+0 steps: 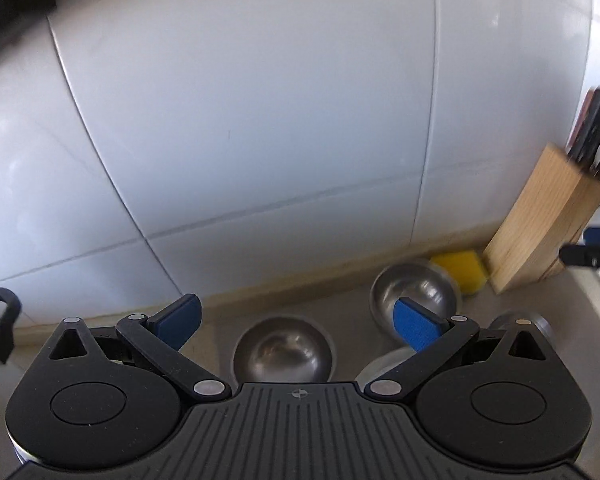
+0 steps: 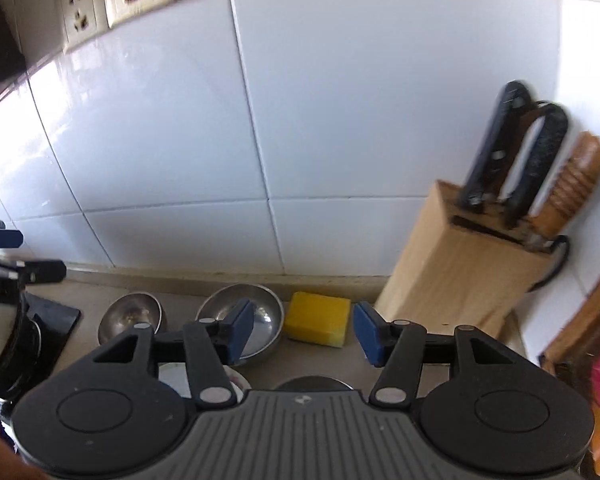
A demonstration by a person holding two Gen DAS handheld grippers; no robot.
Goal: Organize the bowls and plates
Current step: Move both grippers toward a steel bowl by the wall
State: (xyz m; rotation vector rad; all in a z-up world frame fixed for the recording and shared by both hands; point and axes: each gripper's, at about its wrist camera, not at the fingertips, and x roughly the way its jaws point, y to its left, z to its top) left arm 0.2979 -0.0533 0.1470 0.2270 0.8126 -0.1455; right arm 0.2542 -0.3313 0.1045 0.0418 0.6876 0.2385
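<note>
My left gripper (image 1: pixel 298 324) hangs above the counter, open wide with nothing between its blue pads. Below it lie a steel bowl (image 1: pixel 284 350), a second steel bowl (image 1: pixel 416 288) further right, and the rim of a white dish (image 1: pixel 380 364). My right gripper (image 2: pixel 305 332) is open too, its pads apart and empty. Under it sit a small steel bowl (image 2: pixel 130 314), a larger steel bowl (image 2: pixel 260 312), a white dish (image 2: pixel 176 376) and the top of another steel bowl (image 2: pixel 312 383), mostly hidden by the gripper body.
A yellow sponge (image 2: pixel 318 318) lies against the tiled wall beside a wooden knife block (image 2: pixel 460 276) with several knives. A black pot (image 2: pixel 4 340) on a stove stands at the left. Wall sockets (image 2: pixel 116 0) are high up. A wooden edge (image 2: pixel 580 320) borders the right.
</note>
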